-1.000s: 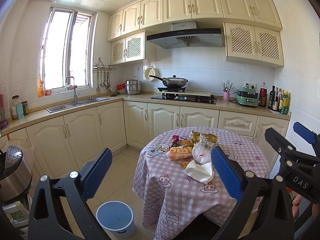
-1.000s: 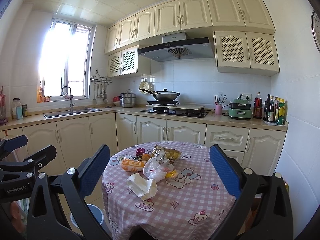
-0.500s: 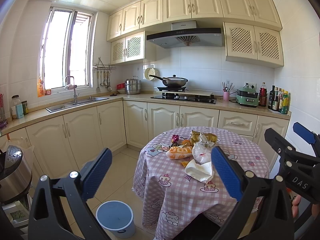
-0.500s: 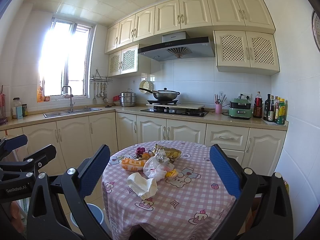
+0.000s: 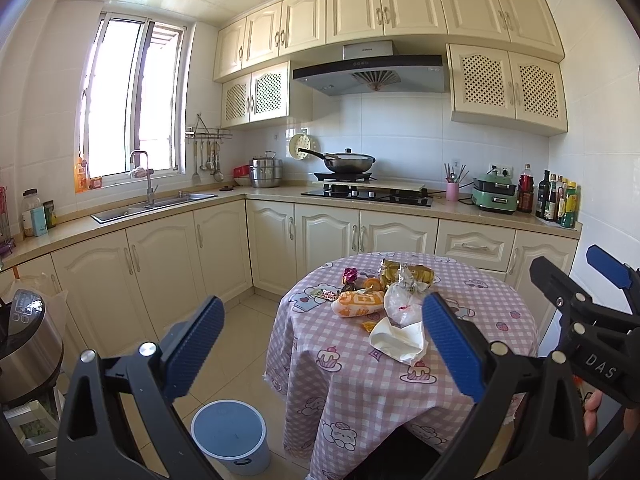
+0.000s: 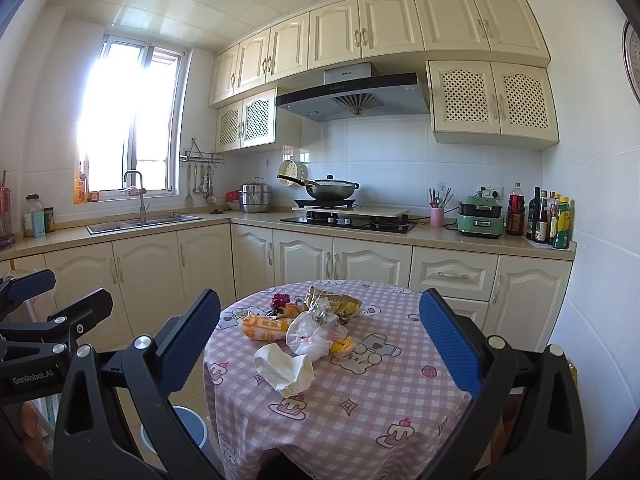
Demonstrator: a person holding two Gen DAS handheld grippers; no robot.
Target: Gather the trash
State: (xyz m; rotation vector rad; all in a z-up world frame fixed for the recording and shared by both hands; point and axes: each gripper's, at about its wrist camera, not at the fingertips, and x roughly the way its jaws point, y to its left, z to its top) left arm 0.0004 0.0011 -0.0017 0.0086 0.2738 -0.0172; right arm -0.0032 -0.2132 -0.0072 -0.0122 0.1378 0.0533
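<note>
Right wrist view edged slightly nearer the table (image 6: 360, 400), left wrist view shows no visible change

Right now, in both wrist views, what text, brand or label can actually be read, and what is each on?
"DAS": white letters on the right gripper body, left wrist view.
"GenRobot.AI": white letters on the left gripper body, right wrist view.
Range hood brand: too small to read.
Orange snack packet: large characters, not legible.
Sauce bottles labels: blurred.
</note>
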